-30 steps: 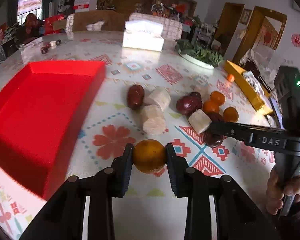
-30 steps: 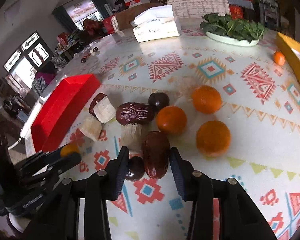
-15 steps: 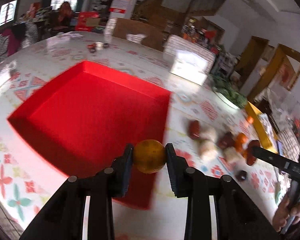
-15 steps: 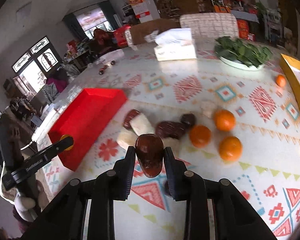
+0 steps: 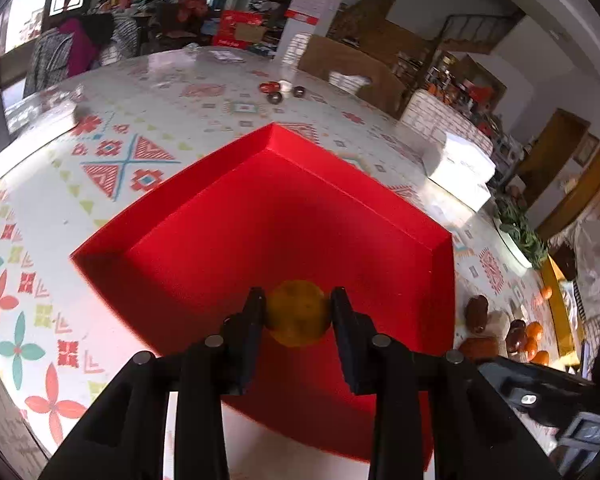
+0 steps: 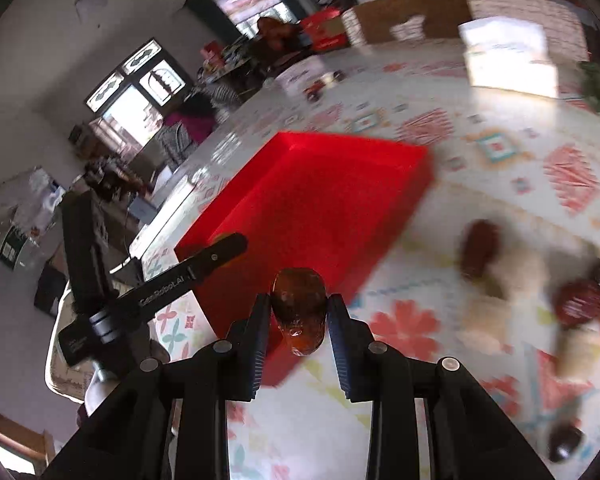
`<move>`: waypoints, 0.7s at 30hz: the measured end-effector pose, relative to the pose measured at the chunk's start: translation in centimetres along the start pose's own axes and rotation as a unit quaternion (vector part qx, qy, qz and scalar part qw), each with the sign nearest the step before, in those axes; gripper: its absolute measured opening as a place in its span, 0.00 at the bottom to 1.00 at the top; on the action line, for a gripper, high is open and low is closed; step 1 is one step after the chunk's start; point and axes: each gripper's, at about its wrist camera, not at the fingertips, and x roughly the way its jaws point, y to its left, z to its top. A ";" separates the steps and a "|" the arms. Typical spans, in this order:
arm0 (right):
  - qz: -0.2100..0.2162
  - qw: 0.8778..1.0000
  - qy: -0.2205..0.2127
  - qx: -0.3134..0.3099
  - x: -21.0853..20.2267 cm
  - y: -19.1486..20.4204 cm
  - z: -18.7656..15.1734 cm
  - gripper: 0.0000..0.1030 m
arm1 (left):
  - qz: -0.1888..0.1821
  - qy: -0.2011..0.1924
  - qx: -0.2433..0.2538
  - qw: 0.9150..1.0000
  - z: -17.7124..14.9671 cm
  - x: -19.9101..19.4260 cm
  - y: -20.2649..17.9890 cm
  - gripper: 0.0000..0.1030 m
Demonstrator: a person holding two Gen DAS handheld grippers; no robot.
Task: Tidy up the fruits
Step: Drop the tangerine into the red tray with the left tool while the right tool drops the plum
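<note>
Patterned tablecloth covers the table under my grippers. My right gripper pinches a glossy brown date, long axis roughly upright between the pads, just beside the red tray's near edge. My left gripper clamps a round, dull-yellow orange above the tray floor. Remaining dates and oranges lie well apart, right of the tray.
</note>
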 end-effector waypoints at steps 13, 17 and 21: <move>-0.035 0.998 -0.015 -0.042 1.7 2.6 0.7 0.47 | -0.014 -0.042 -0.033 0.998 -0.7 -4.0 1.4 0.55; -0.074 0.992 -0.084 -0.058 -3.3 2.4 0.4 0.70 | -0.020 -0.059 -0.013 0.998 -0.9 -5.6 0.0 0.61; -0.165 0.968 -0.178 -0.072 -10.1 1.2 -1.7 0.94 | -0.042 -0.070 0.018 0.997 -1.4 -6.6 -2.5 0.66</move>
